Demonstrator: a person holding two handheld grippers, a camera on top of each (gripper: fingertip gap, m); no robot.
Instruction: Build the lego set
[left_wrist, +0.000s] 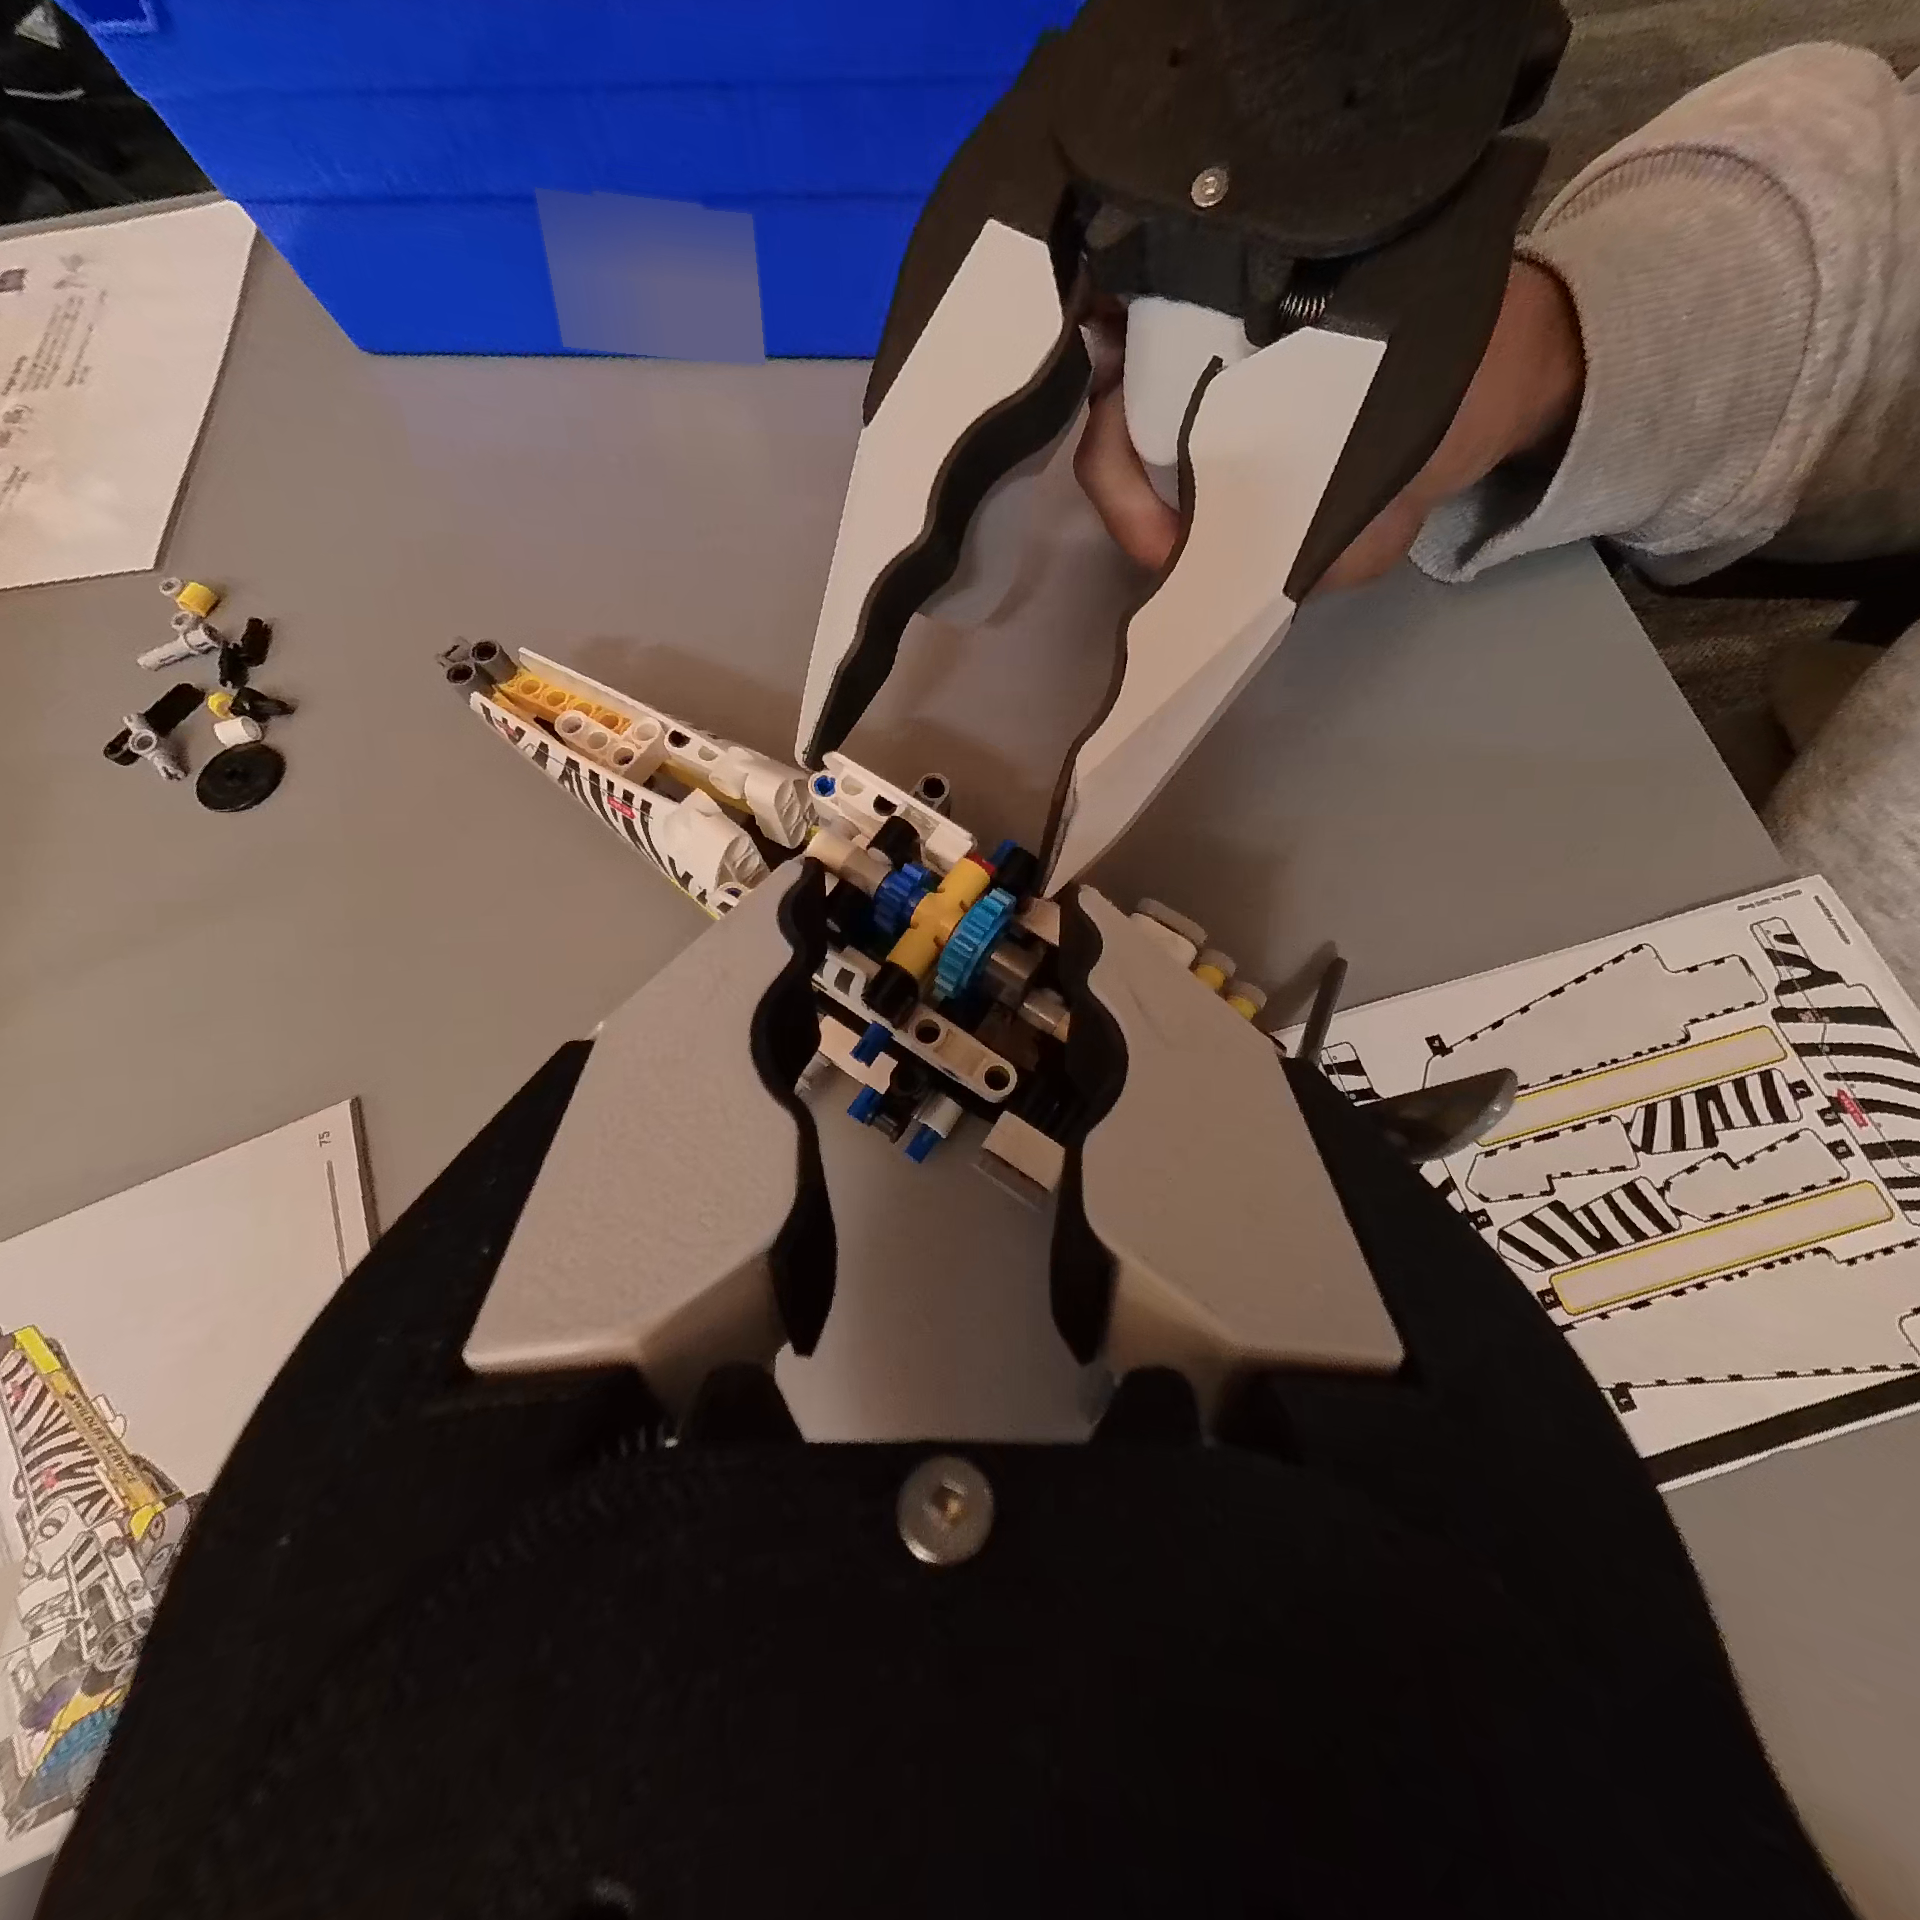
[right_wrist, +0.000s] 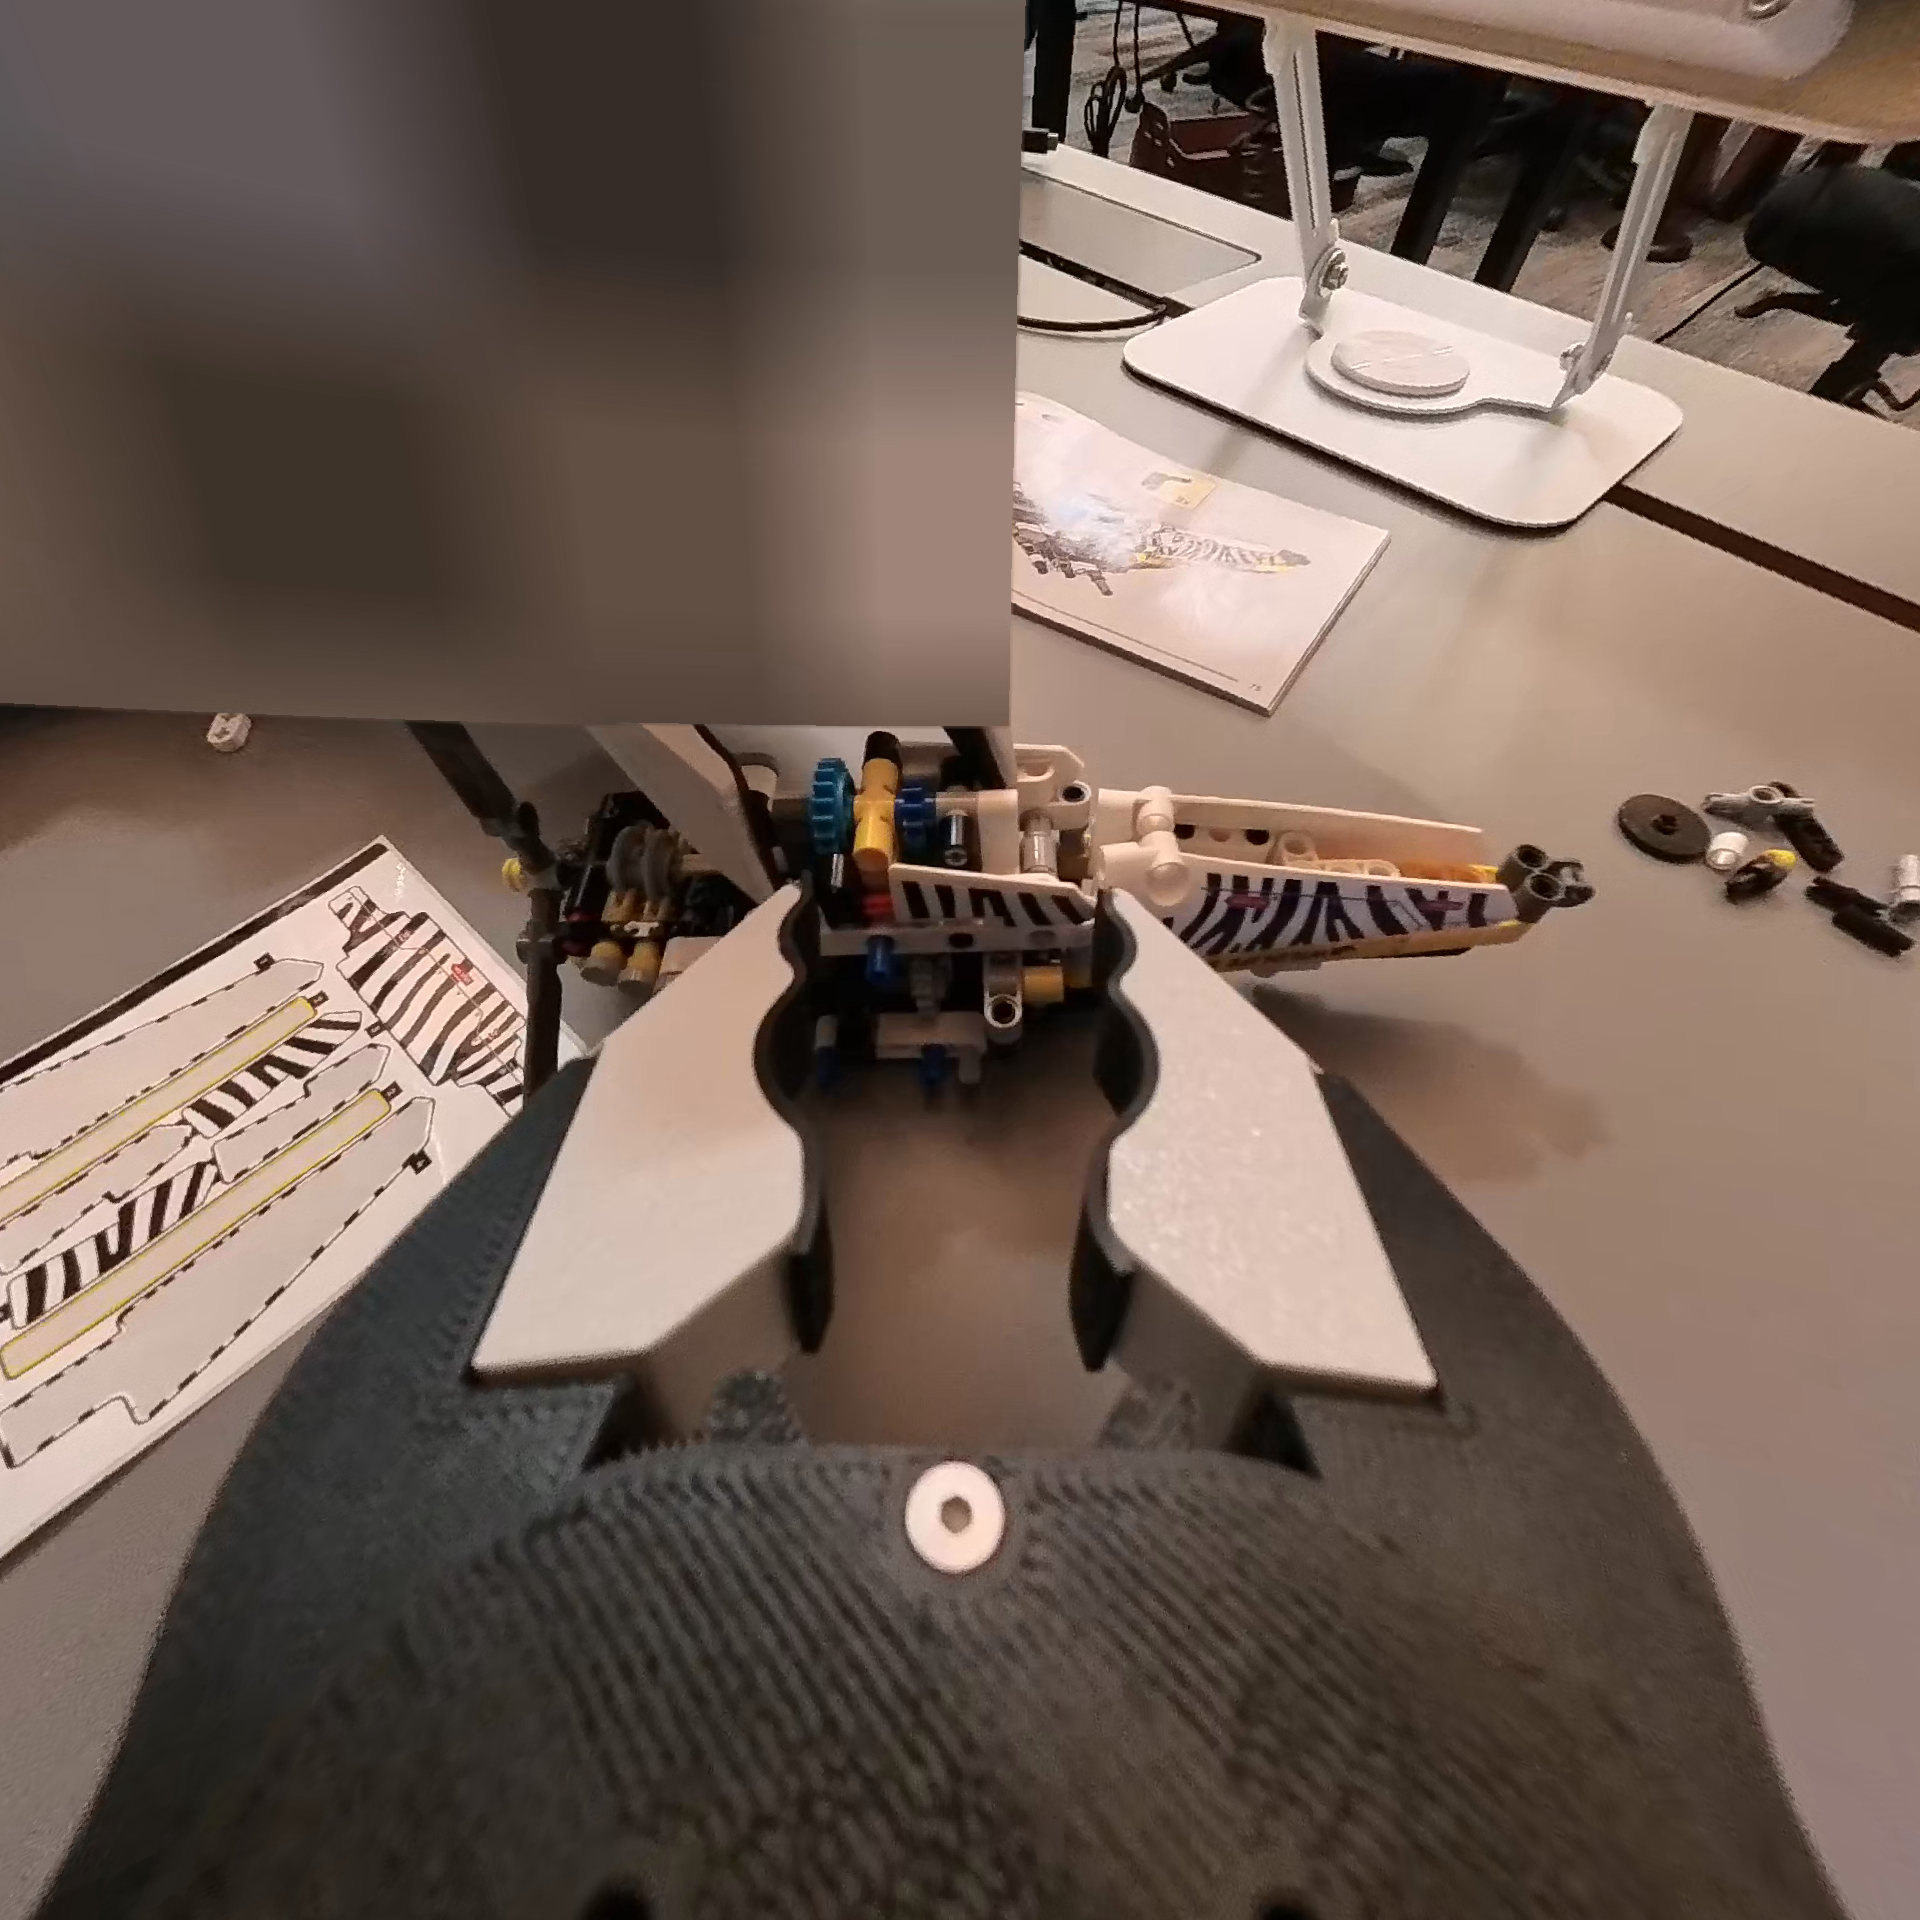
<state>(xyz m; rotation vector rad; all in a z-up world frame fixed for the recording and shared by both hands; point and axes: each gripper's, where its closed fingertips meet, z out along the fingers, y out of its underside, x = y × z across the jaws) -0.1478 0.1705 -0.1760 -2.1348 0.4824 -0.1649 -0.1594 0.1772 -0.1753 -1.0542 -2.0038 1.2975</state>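
Note:
A partly built Lego model (left_wrist: 935, 935) with a zebra-striped white tail boom, blue gears and a yellow connector lies on the grey table (left_wrist: 468, 987). My left gripper (left_wrist: 935, 894) is closed around the model's gear end, a finger on each side. My right gripper (left_wrist: 935, 821) comes from the far side, and its fingers clamp the same section. In the right wrist view the model (right_wrist: 987, 904) sits between my right gripper's fingertips (right_wrist: 951, 899), with the tail pointing right. A left gripper finger (right_wrist: 675, 774) shows behind the model.
Loose small parts (left_wrist: 208, 696) lie at the left, also seen in the right wrist view (right_wrist: 1766, 842). A sticker sheet (left_wrist: 1610, 1143), an instruction booklet (left_wrist: 156, 1403), a blue bin (left_wrist: 520, 156) and a white stand base (right_wrist: 1403, 395) surround the work area. A small sub-assembly (right_wrist: 623, 904) lies beside the model. Left and right tips are no more than a few centimetres apart.

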